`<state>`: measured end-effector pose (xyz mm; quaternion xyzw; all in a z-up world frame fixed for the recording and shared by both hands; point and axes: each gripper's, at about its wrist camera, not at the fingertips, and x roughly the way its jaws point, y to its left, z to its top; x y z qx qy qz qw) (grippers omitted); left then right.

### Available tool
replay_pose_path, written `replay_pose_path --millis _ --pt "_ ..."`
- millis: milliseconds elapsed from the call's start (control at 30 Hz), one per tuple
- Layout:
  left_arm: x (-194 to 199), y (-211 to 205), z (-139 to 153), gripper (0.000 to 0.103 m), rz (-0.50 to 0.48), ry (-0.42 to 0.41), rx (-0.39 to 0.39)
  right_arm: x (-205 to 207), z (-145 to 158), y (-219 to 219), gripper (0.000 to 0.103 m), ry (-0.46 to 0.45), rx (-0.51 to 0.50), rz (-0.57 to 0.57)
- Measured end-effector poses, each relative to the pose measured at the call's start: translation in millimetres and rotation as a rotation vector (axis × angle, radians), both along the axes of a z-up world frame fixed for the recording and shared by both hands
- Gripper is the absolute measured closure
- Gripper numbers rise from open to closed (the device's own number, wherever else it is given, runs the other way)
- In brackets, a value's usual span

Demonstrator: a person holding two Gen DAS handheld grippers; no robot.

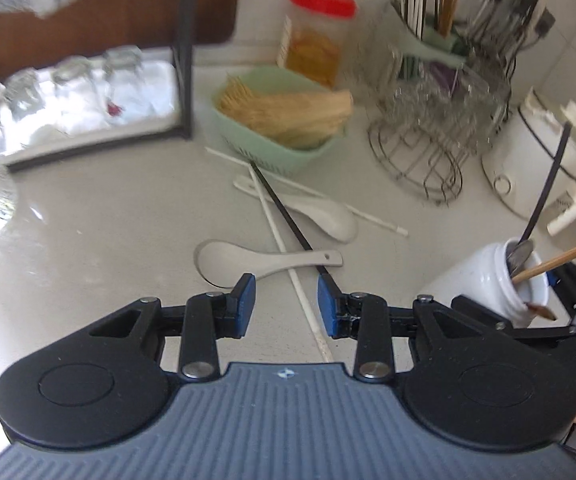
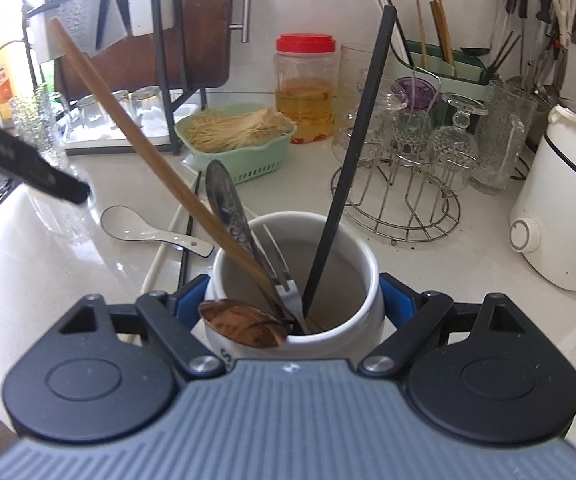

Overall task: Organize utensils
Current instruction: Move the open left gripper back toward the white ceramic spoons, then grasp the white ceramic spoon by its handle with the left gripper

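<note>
My right gripper (image 2: 293, 300) is shut on a white ceramic utensil jar (image 2: 351, 276), its blue pads against both sides. The jar holds a wooden chopstick (image 2: 140, 148), a black chopstick (image 2: 351, 168), a metal spoon (image 2: 228, 208) and a fork. In the left wrist view the jar (image 1: 483, 276) is at the right. My left gripper (image 1: 286, 304) is open and empty above the counter, over a white chopstick (image 1: 284, 248) and a black chopstick (image 1: 284, 216). A grey spoon (image 1: 244, 262) lies just ahead of its left finger, and a white spoon (image 1: 319, 212) lies farther on.
A green basket of sticks (image 1: 288, 120) and a red-lidded jar (image 1: 315, 36) stand behind the loose utensils. A wire rack of glasses (image 2: 407, 152) and a white cooker (image 2: 559, 208) are at the right. A dish rack with glasses (image 1: 88, 92) is at the left.
</note>
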<state>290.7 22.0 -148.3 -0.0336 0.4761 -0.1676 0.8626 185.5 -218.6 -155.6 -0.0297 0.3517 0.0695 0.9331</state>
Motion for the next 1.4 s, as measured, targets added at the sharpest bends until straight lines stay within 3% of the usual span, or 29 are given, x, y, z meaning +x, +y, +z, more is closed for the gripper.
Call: replay_pose_path --millis 100,200,433,667,1067,1267,1400 --pt "10.8 -6.0 -16.1 0.064 -0.008 0.022 -0.005 1.9 0.4 1.4 0.013 0.008 -0.003 -0.021" --pt "23.1 -15.7 -28.9 0.064 -0.074 0.029 0.041 2.6 0.6 2.0 0.013 0.015 -0.007 -0.03" --pt "47.1 -44.9 -42.9 0.064 -0.342 -0.011 0.156 4.1 0.7 3.8 0.013 0.024 -0.014 -0.044" --pt "68.3 -64.1 -52.6 0.064 -0.56 -0.009 0.189 6.9 2.2 6.0 0.013 0.046 -0.014 -0.076" --pt "81.8 -76.3 -69.6 0.067 -0.832 0.023 0.276 4.0 -2.0 15.2 0.013 0.024 -0.037 -0.145" --pt "82.8 -80.1 -71.2 0.084 -0.887 0.001 0.316 4.1 -2.8 17.2 0.013 0.02 -0.042 -0.162" --pt "82.6 -76.4 -71.8 0.087 -0.863 0.0 0.309 4.5 -3.2 19.3 0.013 0.019 -0.047 -0.173"
